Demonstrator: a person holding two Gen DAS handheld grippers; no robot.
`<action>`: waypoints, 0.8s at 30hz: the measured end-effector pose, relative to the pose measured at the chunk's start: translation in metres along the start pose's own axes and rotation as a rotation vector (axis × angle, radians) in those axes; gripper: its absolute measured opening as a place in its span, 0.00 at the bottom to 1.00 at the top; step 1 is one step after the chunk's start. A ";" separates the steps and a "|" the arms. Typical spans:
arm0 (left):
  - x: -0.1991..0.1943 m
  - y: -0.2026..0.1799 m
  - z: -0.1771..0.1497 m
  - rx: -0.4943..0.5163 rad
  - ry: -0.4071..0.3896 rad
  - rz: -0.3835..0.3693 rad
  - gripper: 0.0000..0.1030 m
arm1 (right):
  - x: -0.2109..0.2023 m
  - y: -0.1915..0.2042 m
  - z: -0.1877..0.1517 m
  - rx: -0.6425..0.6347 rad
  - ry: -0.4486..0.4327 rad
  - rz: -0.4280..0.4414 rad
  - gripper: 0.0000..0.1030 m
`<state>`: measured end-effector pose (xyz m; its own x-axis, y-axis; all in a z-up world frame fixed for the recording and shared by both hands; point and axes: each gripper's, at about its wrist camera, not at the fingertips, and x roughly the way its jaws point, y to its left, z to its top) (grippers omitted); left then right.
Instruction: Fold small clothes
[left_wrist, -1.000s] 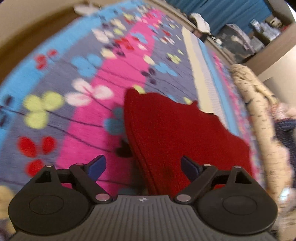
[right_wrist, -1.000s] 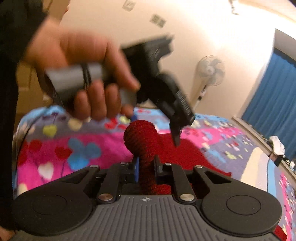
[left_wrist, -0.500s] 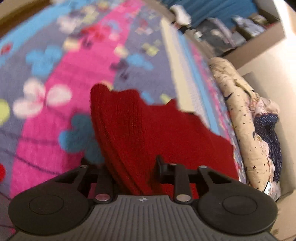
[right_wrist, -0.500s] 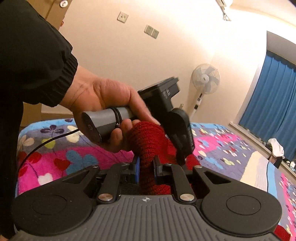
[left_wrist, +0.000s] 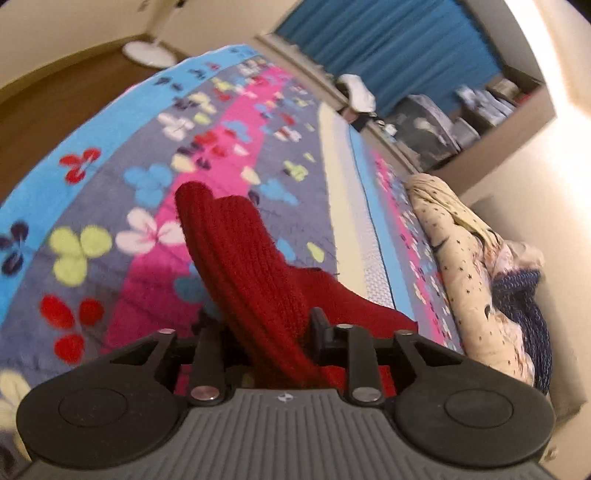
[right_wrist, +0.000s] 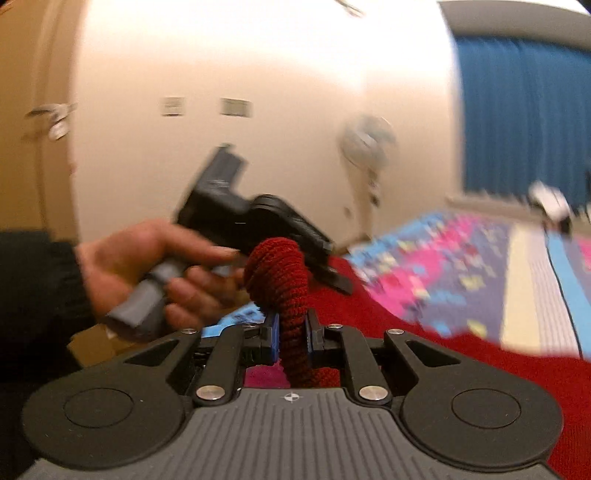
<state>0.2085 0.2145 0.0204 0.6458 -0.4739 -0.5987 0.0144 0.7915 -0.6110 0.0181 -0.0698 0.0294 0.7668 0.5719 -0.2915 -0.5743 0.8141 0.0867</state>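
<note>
**Both grippers on the red knit, no fold laid down yet**

The left gripper (left_wrist: 267, 332) has its fingers pressed in on a thick bunch of the red knit garment (left_wrist: 243, 266), which rises from the jaws toward twelve o'clock in the left wrist view. Across on the right wrist camera, the right gripper (right_wrist: 291, 332) pinches a rolled, rope-like edge of the same garment (right_wrist: 284, 280) between its blue pads (right_wrist: 274, 334). The person's left hand (right_wrist: 147, 266) shows at nine o'clock there, wrapped round the other tool's grey handle.

By my reading we're early: two edges are lifted, the rest of the garment trails toward four o'clock and sags onto the bedspread (left_wrist: 155, 177), and nothing looks creased or stacked. Carrying the held edge over and smoothing it flat is all ahead.

The knit is chunky and ribbed, soft enough to bunch into a fat roll where gripped. The bedspread is fleecy, striped blue, grey and pink with flower shapes. At three o'clock in the left view lies a cream star-print quilt (left_wrist: 454, 236), lumpy and rumpled.
</note>
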 end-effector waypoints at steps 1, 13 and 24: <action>-0.003 -0.001 0.000 -0.022 -0.016 -0.031 0.49 | -0.004 -0.017 0.001 0.078 0.020 -0.027 0.12; -0.005 -0.094 -0.055 0.170 -0.051 -0.276 0.63 | -0.116 -0.222 -0.088 0.733 0.202 -0.602 0.11; 0.093 -0.165 -0.160 0.725 0.148 -0.097 0.38 | -0.145 -0.283 -0.126 1.035 0.155 -0.434 0.48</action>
<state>0.1444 -0.0218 -0.0171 0.5069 -0.5609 -0.6545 0.5992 0.7751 -0.2001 0.0333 -0.3964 -0.0729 0.7585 0.2602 -0.5975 0.3003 0.6742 0.6748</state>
